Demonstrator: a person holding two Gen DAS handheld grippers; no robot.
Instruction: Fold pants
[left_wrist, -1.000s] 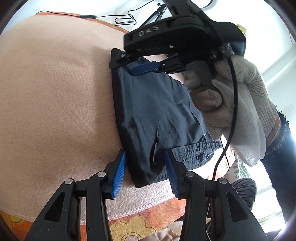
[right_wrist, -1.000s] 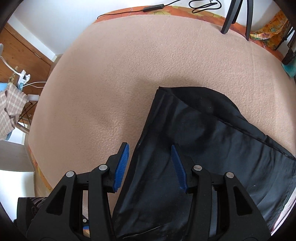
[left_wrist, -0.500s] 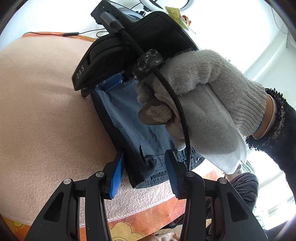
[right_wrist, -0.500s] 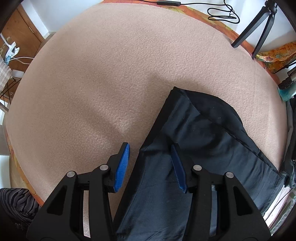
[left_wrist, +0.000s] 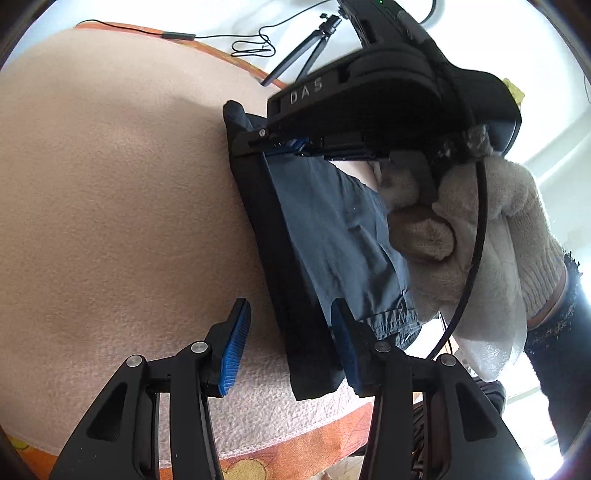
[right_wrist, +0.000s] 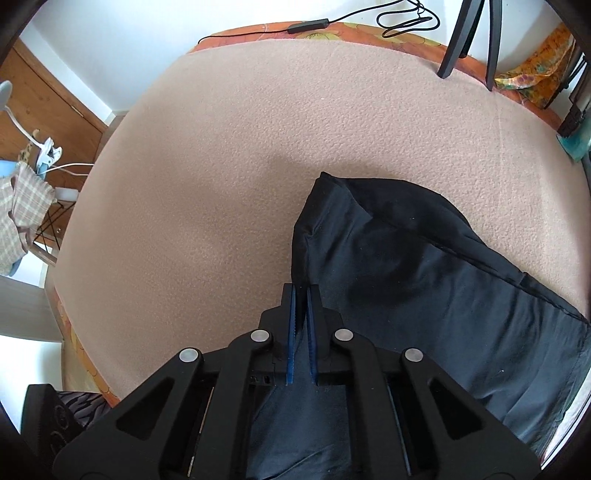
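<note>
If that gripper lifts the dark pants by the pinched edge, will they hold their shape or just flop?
Probably flop: the pants already crease and sag around the right gripper. They look thin, so likely light. The fuzzy blanket may drag on them a little.

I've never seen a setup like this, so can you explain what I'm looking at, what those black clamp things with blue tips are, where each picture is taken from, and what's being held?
Those are two handheld grippers, each with a camera looking along its fingers. One picture is from the left gripper, which is open, its blue pads on either side of the near edge of the dark pants. It also shows the right gripper in a gloved hand. The other picture is from the right gripper, shut on a fold of the pants. The pants lie on a pink blanket. Behind it are a tripod and a cable.
</note>
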